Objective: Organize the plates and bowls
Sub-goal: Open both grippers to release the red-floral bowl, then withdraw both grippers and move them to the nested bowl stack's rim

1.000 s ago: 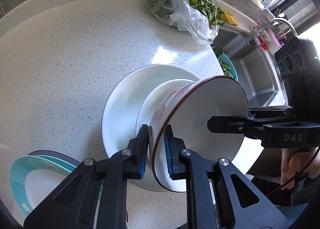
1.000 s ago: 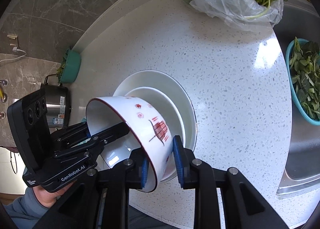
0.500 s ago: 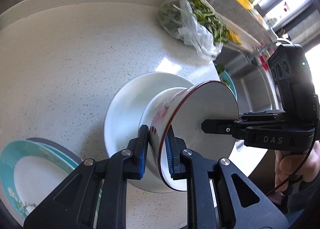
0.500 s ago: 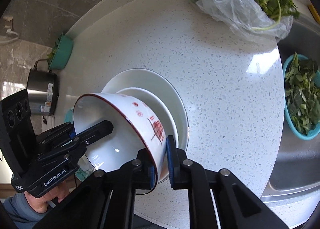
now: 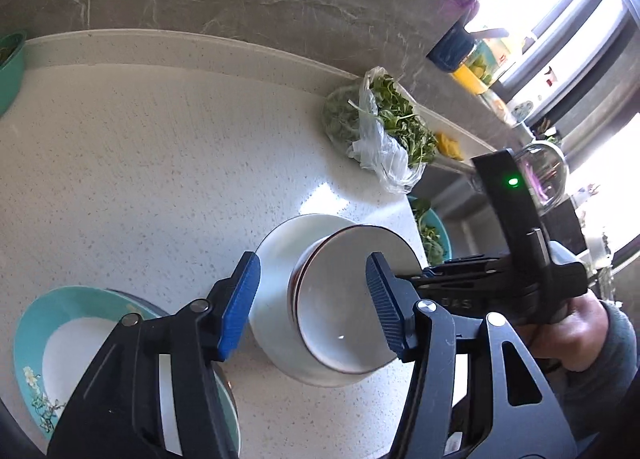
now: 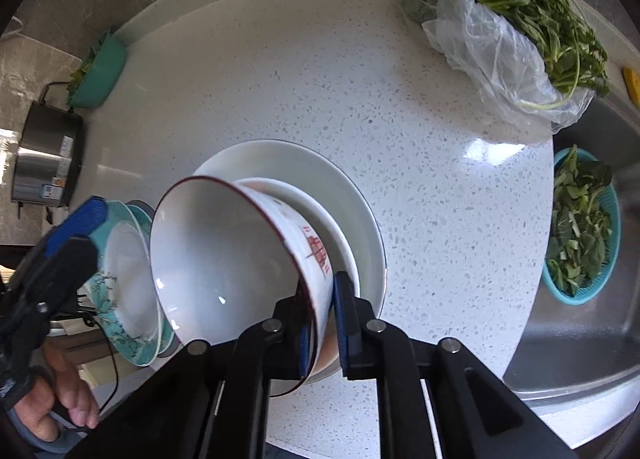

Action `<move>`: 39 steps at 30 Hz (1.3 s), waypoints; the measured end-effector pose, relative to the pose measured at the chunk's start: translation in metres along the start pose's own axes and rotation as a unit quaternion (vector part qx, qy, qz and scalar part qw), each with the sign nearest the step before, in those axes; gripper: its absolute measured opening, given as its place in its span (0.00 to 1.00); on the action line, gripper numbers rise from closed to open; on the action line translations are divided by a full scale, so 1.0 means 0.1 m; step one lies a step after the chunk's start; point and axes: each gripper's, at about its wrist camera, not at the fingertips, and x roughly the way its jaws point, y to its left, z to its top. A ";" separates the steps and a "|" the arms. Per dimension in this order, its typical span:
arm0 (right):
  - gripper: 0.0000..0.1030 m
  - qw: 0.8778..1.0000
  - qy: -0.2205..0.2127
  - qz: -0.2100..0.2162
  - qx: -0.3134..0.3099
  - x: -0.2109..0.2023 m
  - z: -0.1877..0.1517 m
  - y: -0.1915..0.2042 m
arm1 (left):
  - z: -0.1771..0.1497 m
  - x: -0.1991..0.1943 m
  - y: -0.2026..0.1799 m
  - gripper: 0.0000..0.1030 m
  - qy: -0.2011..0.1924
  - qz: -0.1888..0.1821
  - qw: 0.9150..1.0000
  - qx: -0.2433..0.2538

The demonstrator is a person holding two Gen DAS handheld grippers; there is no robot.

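A white bowl (image 6: 224, 259) with a red rim and red print is tilted over a small white dish (image 6: 320, 215), which lies on a large white plate (image 6: 352, 195). My right gripper (image 6: 320, 323) is shut on the bowl's near rim. In the left wrist view the bowl (image 5: 344, 323) sits below my left gripper (image 5: 312, 271), whose jaws are opening; nothing is between them and they stand clear of the bowl. A stack of teal flowered plates (image 5: 80, 339) lies to the left. One blue pad (image 6: 80, 223) of the left gripper shows beside the teal plates (image 6: 124, 271).
A plastic bag of greens (image 6: 512, 7) lies at the back of the speckled counter (image 6: 280, 79). A teal colander of leaves (image 6: 584, 227) sits in the steel sink (image 6: 580, 339) on the right. A steel pot (image 6: 44, 163) and a green basket (image 6: 100, 75) stand far left.
My left gripper has let go of the bowl's rim, opened and pulled back upward. My right gripper has shut on the opposite rim and now holds the bowl alone.
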 end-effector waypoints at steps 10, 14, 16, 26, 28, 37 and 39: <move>0.31 0.998 0.003 -0.056 -0.004 0.04 -0.02 0.30 | -0.13 -0.24 0.23 0.52 0.002 -0.024 1.000 -0.009; 0.39 0.997 0.001 -0.074 -0.008 0.04 -0.01 0.36 | -0.21 -0.24 0.28 0.52 0.013 -0.032 0.999 -0.009; 0.40 0.996 0.000 -0.087 -0.015 0.04 -0.02 0.39 | -0.24 -0.24 0.30 0.52 0.016 -0.036 0.999 -0.008; 0.59 0.981 -0.009 -0.174 -0.090 0.12 -0.09 0.80 | -0.26 -0.28 0.43 0.52 0.016 -0.044 0.999 -0.019; 0.61 0.980 -0.011 -0.174 -0.095 0.11 -0.09 0.85 | -0.27 -0.28 0.45 0.52 0.017 -0.045 0.999 -0.021; 0.62 0.983 0.005 -0.164 -0.082 0.08 -0.12 0.81 | -0.29 -0.28 0.53 0.52 0.022 -0.046 0.998 -0.034; 0.63 0.980 -0.005 -0.182 -0.085 0.09 -0.12 0.85 | -0.30 -0.28 0.54 0.52 0.023 -0.047 0.998 -0.034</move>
